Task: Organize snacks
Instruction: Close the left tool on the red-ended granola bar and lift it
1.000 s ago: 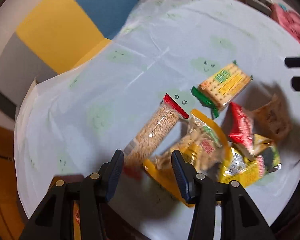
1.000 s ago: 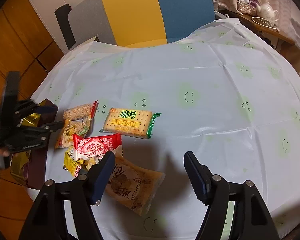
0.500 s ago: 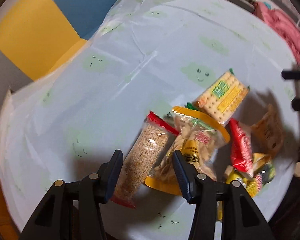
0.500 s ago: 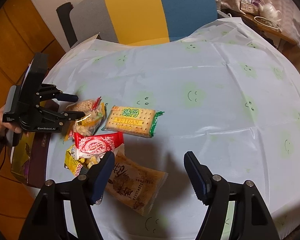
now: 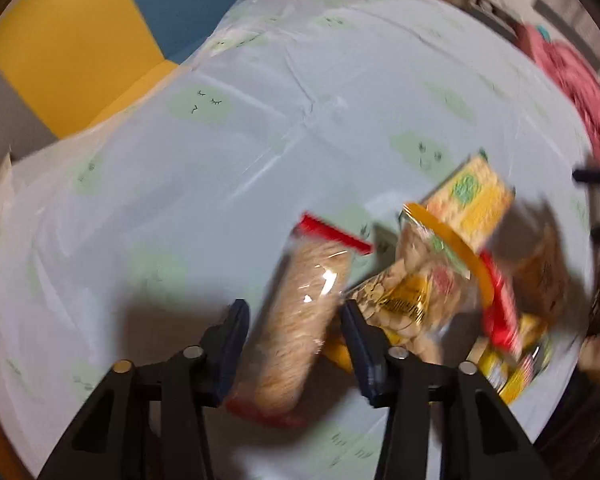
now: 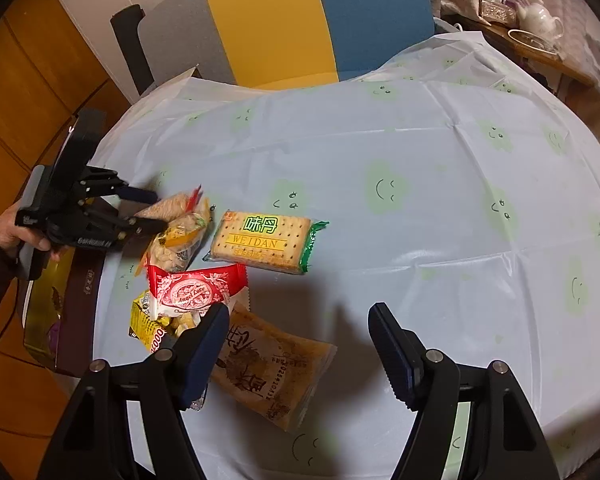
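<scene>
Two grippers working | left gripper (image 5: pixel 294 316) spreading its fingers around the grain bar (image 5: pixel 300 320), lining up a grasp | right gripper (image 6: pixel 296 332) gaping, idling above brown packet (image 6: pixel 272 368) | snacks clustering on tablecloth (image 6: pixel 420 200)

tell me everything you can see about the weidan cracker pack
The WEIDAN cracker pack is a flat rectangular pack in clear wrap showing pale dotted crackers, with green Chinese characters, a yellow name band and a green crimped end. It lies flat on the tablecloth, long side roughly across the right wrist view, unopened as far as shows. The peanut bag lies just beside it; contact is unclear. Neither gripper touches it.
</scene>
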